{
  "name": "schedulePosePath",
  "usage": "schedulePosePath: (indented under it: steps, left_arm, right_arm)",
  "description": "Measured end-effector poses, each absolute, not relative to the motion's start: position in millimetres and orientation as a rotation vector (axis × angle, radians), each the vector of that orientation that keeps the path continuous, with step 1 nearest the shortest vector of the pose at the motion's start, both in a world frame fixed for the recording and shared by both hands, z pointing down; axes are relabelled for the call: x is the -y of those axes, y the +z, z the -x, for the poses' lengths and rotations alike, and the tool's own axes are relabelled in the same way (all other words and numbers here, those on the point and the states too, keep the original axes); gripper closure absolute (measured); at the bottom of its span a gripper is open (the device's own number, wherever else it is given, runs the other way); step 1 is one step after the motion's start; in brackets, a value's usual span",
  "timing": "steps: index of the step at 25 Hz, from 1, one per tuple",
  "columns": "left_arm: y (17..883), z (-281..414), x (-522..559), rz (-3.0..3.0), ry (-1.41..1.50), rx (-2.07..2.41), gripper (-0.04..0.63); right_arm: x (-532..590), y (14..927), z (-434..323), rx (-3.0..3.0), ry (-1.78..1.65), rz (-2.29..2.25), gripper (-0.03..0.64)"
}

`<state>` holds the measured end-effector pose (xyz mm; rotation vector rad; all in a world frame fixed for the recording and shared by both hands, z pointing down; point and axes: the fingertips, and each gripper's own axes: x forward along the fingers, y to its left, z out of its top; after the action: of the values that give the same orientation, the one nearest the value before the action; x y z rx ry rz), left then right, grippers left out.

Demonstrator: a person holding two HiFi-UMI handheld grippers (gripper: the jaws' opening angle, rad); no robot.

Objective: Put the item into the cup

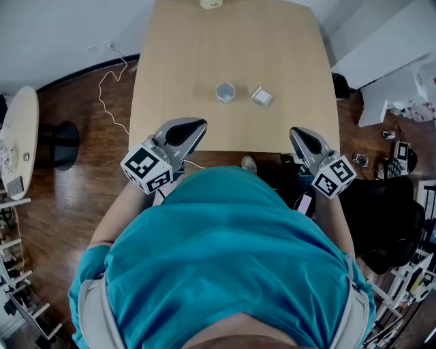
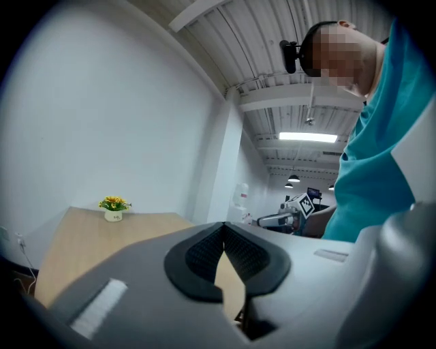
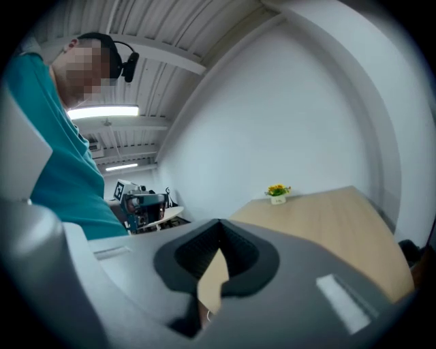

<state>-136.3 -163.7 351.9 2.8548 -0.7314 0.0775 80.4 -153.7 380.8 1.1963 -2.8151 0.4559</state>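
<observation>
In the head view a small clear cup [image 1: 225, 92] stands upright near the middle of a light wooden table [image 1: 177, 61]. A small white item [image 1: 261, 96] lies just to the right of it, apart from the cup. My left gripper [image 1: 196, 127] hangs over the table's near edge, shut with nothing in it; its dark pads meet at the tip [image 2: 223, 225]. My right gripper [image 1: 297, 133] is at the near right corner, also shut and empty [image 3: 218, 223]. Both are well short of the cup. Neither gripper view shows the cup or the item.
A small pot of yellow flowers [image 1: 211, 3] sits at the table's far edge [image 2: 114, 208] [image 3: 276, 194]. A white cable [image 1: 109, 95] trails on the wooden floor to the left, by a round white table [image 1: 17, 136]. A black chair [image 1: 388, 218] stands to the right.
</observation>
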Motion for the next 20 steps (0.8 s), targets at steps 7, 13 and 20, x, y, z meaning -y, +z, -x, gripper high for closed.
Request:
schedulePosePath:
  steps: [7,13,20]
  left_arm:
    - [401.8,39.2,238.0,-2.761,0.186,0.935,0.592]
    - [465.1,-34.6,265.5,-2.707,0.444,0.845,0.581]
    - [550.5,-83.5,285.7,-2.686,0.784,0.736,0.467]
  right_arm:
    - [227.7,406.7,-147.6,2.84,0.322,-0.936,0.614]
    - [267.7,433.7,-185.5,2.852,0.456,-0.929,0.614]
    - [272.6,451.7,-188.6,2.799,0.5,-0.987,0.614]
